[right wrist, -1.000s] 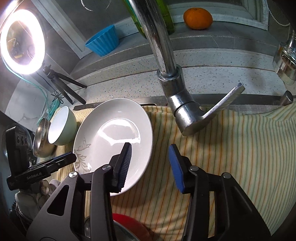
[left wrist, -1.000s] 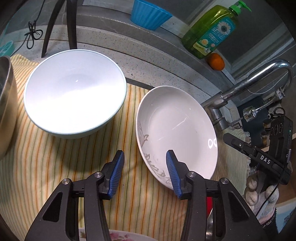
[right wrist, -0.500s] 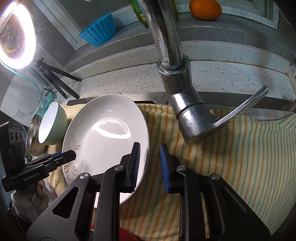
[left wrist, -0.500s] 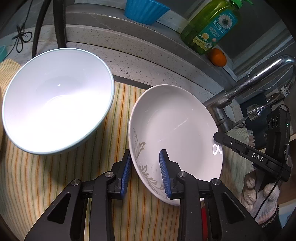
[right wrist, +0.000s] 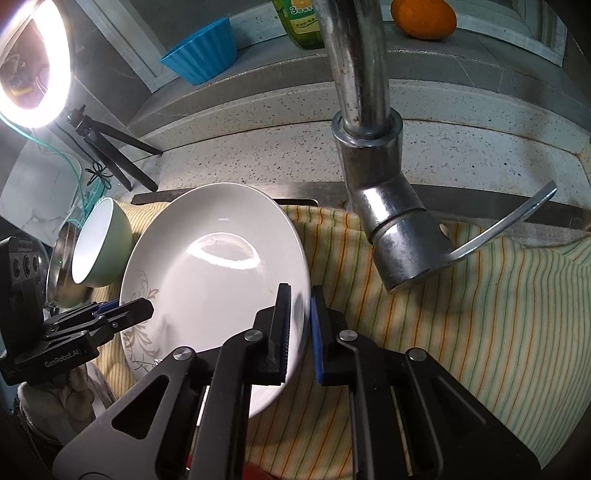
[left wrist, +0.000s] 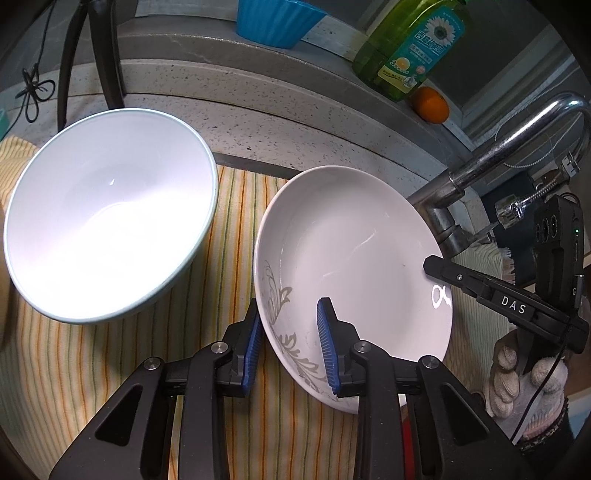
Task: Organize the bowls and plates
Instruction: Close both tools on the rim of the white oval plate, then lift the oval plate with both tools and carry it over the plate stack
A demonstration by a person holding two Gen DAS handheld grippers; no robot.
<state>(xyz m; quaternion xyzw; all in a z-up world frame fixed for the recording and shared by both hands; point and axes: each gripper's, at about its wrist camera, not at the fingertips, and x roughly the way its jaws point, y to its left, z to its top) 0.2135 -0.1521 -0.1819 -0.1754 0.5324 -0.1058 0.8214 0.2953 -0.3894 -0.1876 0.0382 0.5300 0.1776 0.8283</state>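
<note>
The white plate (left wrist: 354, 258), printed with a grey leafy pattern along one side, lay on the yellow striped cloth (left wrist: 74, 369) spread over the worktop (left wrist: 295, 110), and both tools had it by opposite edges. The left tool (left wrist: 290, 345) straddled the patterned rim, one blue pad outside against the underside and the other inside on the printed surface, so it was clenched on the plate. The right tool (right wrist: 300, 325) had its jaws pinched tight on the plain rim across from it, one pad inside the dish and one outside, gripping the plate as well. In the left wrist view the right tool (left wrist: 495, 299) showed as a black arm reaching onto the plate's far edge, with a gloved hand (left wrist: 517, 373) behind it. In the right wrist view the left tool (right wrist: 107, 314) appeared at the patterned edge. Just beside the plate, on the same cloth, stood a pale green bowl (left wrist: 107, 218) with a white inside, tilted toward the left camera; its rim was close to the plate but whether they touched could not be told. A steel vessel (right wrist: 61, 266) sat against the bowl's far side. The chrome faucet (right wrist: 369, 147) rose just behind the plate, and on the ledge behind stood a blue fluted cup (left wrist: 273, 22), a green dish soap bottle (left wrist: 410, 48) and an orange (left wrist: 430, 105). A lit ring light (right wrist: 33, 62) on a tripod stood at the worktop's far end.
</note>
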